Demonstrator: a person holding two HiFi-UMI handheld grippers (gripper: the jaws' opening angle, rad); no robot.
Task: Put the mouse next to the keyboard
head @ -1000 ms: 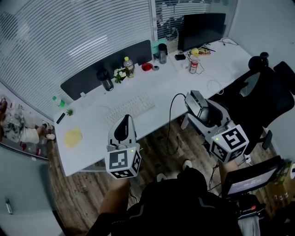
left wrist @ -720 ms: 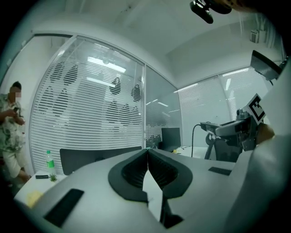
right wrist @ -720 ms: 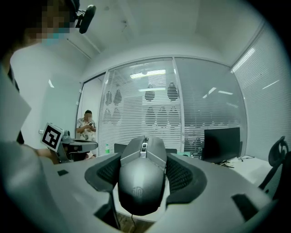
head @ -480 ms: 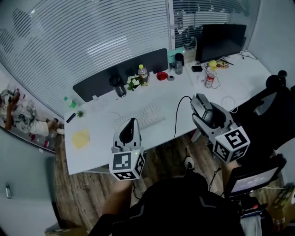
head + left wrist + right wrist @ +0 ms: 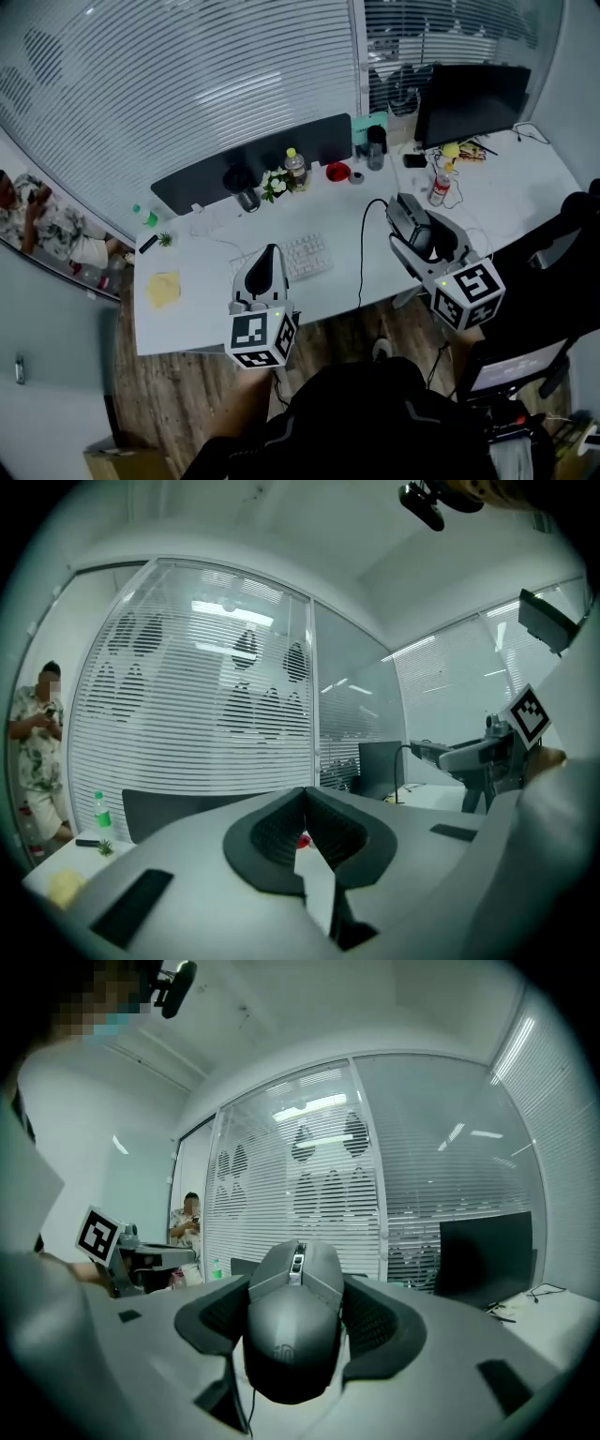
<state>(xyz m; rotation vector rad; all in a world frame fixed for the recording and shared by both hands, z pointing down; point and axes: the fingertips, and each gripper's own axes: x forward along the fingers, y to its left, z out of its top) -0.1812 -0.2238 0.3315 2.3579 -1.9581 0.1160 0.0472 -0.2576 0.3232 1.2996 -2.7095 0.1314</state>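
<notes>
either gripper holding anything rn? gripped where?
The right gripper holds the grey mouse, with one jaw pad pressed against each long side of it. The left gripper holds nothing, and its jaws are together.

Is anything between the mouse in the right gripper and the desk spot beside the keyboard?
Nothing visible blocks the mouse. The desk right of the keyboard is bare apart from a black cable crossing it.

Office: long white desk (image 5: 211,267), keyboard (image 5: 306,255), black monitor (image 5: 473,94), swivel chair (image 5: 561,248), glass partition (image 5: 187,84) with slatted blinds.
</notes>
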